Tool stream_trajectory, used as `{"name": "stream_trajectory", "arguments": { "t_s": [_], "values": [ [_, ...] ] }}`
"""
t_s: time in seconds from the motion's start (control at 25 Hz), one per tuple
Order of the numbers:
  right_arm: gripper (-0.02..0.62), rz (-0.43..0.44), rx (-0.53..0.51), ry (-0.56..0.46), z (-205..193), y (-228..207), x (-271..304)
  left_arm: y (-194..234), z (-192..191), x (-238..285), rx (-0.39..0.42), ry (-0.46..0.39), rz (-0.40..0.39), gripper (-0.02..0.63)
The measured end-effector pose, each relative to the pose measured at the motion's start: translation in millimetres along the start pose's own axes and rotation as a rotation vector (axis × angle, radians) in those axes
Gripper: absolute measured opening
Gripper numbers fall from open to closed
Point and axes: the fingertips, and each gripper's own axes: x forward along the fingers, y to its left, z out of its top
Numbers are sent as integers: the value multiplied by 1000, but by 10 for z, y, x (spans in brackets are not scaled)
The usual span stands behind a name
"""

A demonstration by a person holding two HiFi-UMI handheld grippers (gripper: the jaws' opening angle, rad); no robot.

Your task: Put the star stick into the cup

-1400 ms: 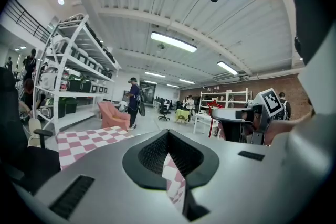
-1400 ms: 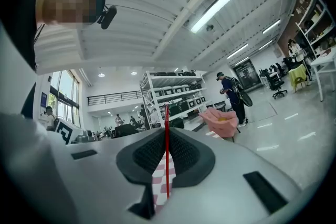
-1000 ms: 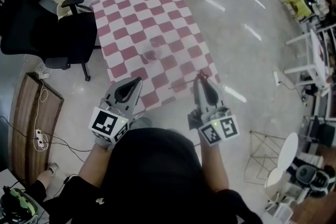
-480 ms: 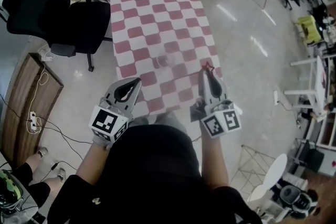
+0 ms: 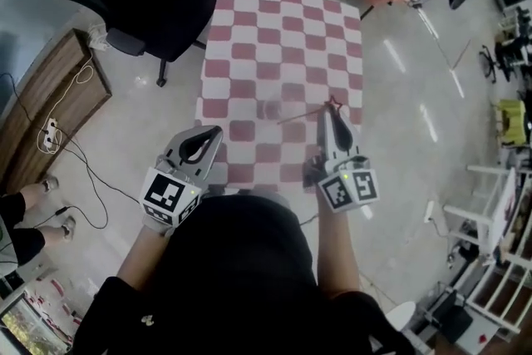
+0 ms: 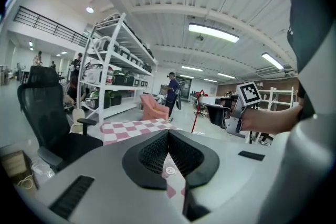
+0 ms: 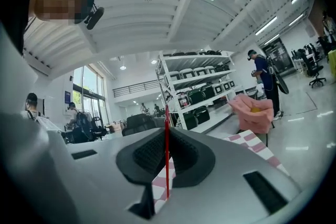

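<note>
One thin, light star stick (image 7: 167,157), pinched along its shaft by the right gripper (image 5: 328,115), looks liable to swivel; the left gripper (image 5: 219,130) is closed, empty.

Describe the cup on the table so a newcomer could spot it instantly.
Start at the table under the red-and-white checked cloth. Near its middle, left of the right gripper holding the thin red star-topped stick, stands a small clear cup. It is see-through, and the only thing standing on the cloth.
</note>
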Motion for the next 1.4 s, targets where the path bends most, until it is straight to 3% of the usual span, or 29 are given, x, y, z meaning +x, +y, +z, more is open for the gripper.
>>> {"name": "stream_trajectory", "arguments": {
  "t_s": [0.28, 0.56, 0.96, 1.4],
  "values": [
    [28, 127, 3, 133, -477, -203, 441, 134, -178, -94, -71, 44, 186, 40],
    [28, 211, 20, 228, -937, -272, 650, 127, -394, -115, -119, 89, 291, 40],
    [29, 255, -1, 332, -1380, -357, 773, 30, -590, -120, -146, 142, 359, 40],
    [29, 268, -5, 385, -1553, -470, 906, -17, -678, -235, -170, 150, 414, 40]
  ]
}}
